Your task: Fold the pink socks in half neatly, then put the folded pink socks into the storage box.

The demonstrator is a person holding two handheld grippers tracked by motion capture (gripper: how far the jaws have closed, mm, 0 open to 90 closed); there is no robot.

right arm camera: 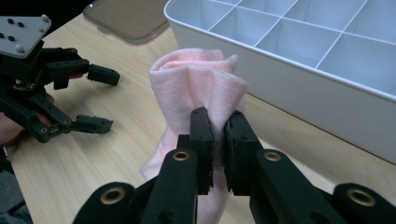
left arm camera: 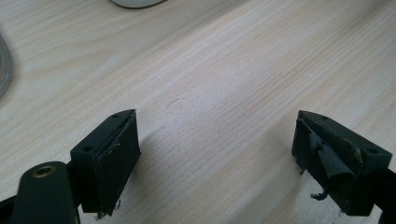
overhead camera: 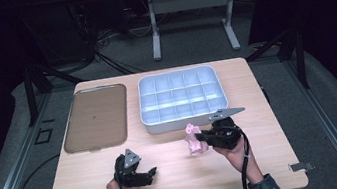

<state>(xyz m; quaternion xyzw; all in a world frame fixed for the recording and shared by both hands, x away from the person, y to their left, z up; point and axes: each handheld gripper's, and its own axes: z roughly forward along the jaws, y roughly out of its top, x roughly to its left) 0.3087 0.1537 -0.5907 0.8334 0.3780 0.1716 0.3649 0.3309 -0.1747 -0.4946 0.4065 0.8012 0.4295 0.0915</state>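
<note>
Pink cloth (right arm camera: 198, 88), bunched into a soft roll, is pinched between the fingers of the right gripper (right arm camera: 217, 135) and held just above the counter (overhead camera: 178, 174), close in front of the white divided tray (overhead camera: 182, 95). The left gripper (overhead camera: 153, 170) rests low over the bare wood well to the left, its fingers spread wide with nothing between them. A brown lid (overhead camera: 95, 118) lies beside the tray
</note>
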